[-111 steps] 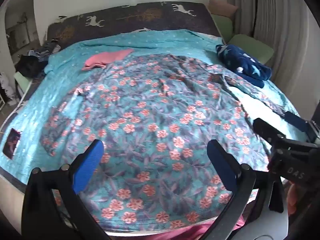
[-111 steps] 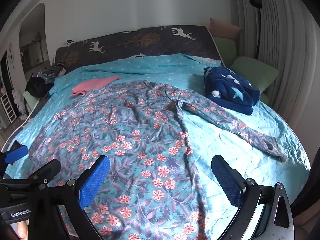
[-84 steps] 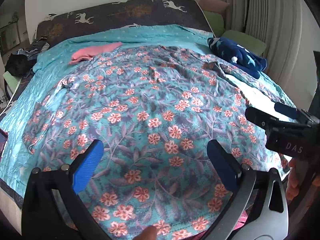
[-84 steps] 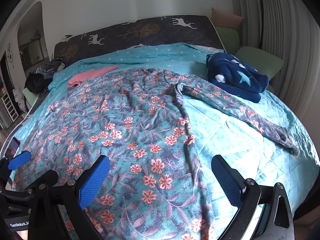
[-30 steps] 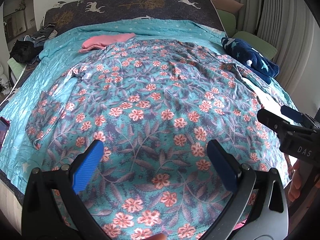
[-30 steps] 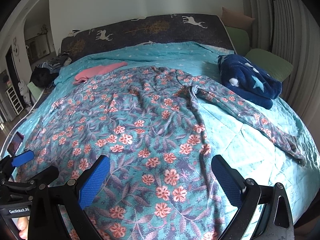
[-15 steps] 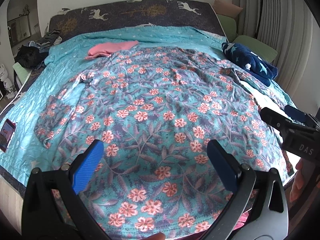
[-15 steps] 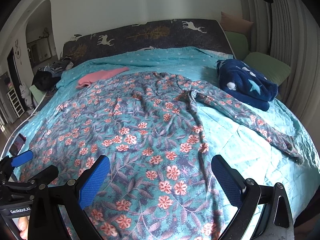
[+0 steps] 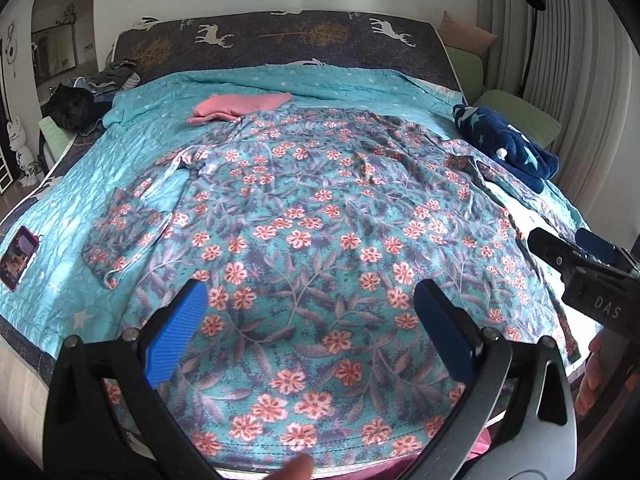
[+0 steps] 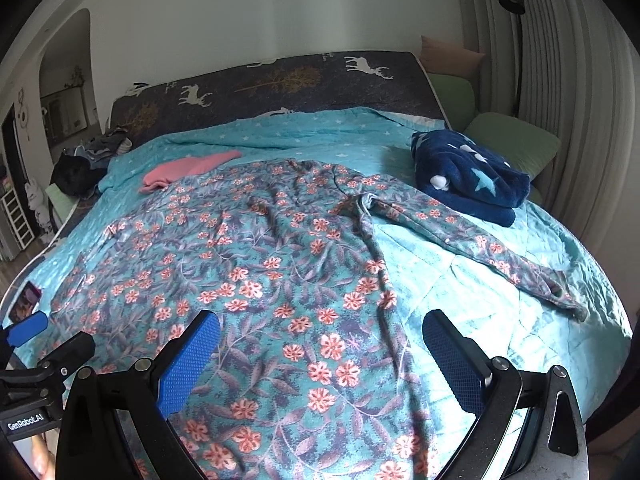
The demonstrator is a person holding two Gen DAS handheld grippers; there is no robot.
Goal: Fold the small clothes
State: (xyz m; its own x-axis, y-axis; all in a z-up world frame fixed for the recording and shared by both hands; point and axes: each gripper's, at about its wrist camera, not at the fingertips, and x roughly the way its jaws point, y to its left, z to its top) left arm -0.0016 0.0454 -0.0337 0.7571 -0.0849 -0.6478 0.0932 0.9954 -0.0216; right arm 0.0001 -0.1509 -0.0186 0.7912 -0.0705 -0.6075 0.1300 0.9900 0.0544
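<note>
The left gripper (image 9: 308,316) is hanging with its jaws spread and empty low in the frame, above the hem of the floral garment (image 9: 320,232); the right gripper (image 10: 320,356) is likewise gaping. The garment is lying spread across the bed (image 10: 460,288), one sleeve (image 10: 480,248) trailing toward the right. Folding looks not yet started; the next move probably calls for pinching a sleeve or hem edge.

I have drawn my left tool (image 9: 308,320) back and up from the foot edge of the bed (image 9: 120,160): more of the floral garment (image 9: 320,220) and the headboard (image 9: 280,40) now shows than a few seconds ago. My right tool (image 10: 320,352) has pulled back likewise, its long sleeve (image 10: 480,248) lying farther off.
</note>
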